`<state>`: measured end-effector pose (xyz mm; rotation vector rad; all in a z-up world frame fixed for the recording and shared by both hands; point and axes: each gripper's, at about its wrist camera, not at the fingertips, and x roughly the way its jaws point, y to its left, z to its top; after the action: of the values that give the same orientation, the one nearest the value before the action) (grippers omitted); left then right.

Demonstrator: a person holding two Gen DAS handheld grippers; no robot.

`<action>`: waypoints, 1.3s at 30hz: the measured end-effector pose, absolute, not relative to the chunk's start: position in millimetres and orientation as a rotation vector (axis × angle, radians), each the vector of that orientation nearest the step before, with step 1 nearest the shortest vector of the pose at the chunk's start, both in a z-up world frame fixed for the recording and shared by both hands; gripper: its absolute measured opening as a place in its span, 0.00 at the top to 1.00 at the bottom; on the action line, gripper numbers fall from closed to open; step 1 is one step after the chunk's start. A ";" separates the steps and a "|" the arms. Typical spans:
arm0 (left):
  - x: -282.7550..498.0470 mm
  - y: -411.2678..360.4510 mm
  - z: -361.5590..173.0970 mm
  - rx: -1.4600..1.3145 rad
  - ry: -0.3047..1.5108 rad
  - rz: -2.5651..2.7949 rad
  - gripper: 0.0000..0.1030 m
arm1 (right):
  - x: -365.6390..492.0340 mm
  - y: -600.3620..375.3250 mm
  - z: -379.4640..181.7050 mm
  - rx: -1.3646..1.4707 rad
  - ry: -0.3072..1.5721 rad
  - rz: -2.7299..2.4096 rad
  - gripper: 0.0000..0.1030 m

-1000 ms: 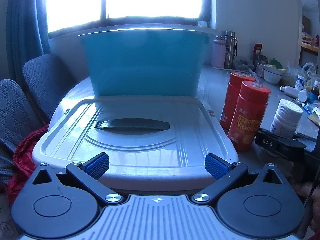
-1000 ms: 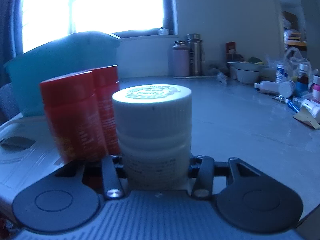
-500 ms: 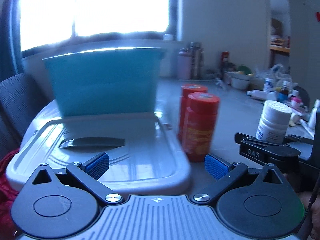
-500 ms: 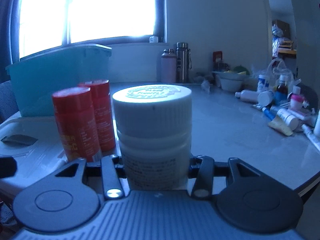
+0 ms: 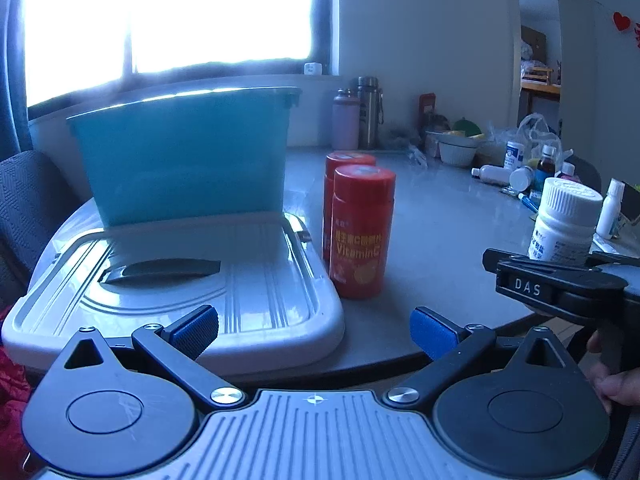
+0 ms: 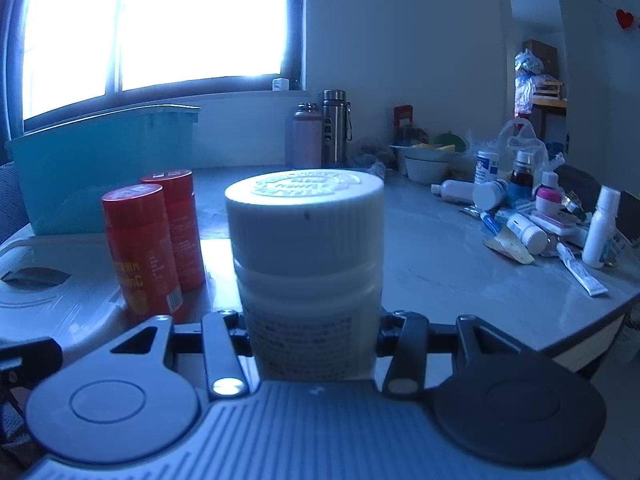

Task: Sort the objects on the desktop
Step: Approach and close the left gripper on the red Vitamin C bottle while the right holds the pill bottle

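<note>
My right gripper (image 6: 312,332) is shut on a white pill bottle (image 6: 308,264) and holds it upright; the bottle also shows at the right of the left wrist view (image 5: 566,220). Two red Vitamin C bottles (image 5: 362,236) stand side by side on the grey table, just right of a grey bin lid (image 5: 176,276); they also show in the right wrist view (image 6: 152,240). A teal storage bin (image 5: 184,156) stands behind the lid. My left gripper (image 5: 314,330) is open and empty at the table's near edge, in front of the lid and the red bottles.
A heap of small bottles, tubes and packets (image 6: 536,216) lies at the table's right side. Two flasks (image 6: 324,132) and a white bowl (image 6: 426,164) stand at the back. A grey chair (image 5: 24,208) stands at the left.
My left gripper has swung to the right, from facing the lid to facing the red bottles. My right gripper keeps hold of the white bottle and has turned right.
</note>
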<state>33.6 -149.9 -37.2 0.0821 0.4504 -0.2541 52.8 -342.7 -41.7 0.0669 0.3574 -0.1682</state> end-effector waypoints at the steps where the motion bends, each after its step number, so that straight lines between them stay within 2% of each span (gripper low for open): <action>1: 32.0 -150.3 -38.2 0.085 0.447 -0.252 0.00 | 50.4 -343.1 -41.8 0.068 0.358 -0.168 0.53; 14: 33.9 -167.5 -36.9 0.096 0.389 -0.261 0.00 | 40.3 -357.1 -41.8 0.089 0.357 -0.186 0.53; 39: 107.8 -196.7 -44.9 0.061 0.370 -0.255 0.00 | 53.9 -365.0 -39.1 0.099 0.350 -0.207 0.53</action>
<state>107.8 -196.7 -44.9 0.0611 0.3696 -0.2549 53.9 -365.0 -39.1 0.0993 0.3497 -0.2069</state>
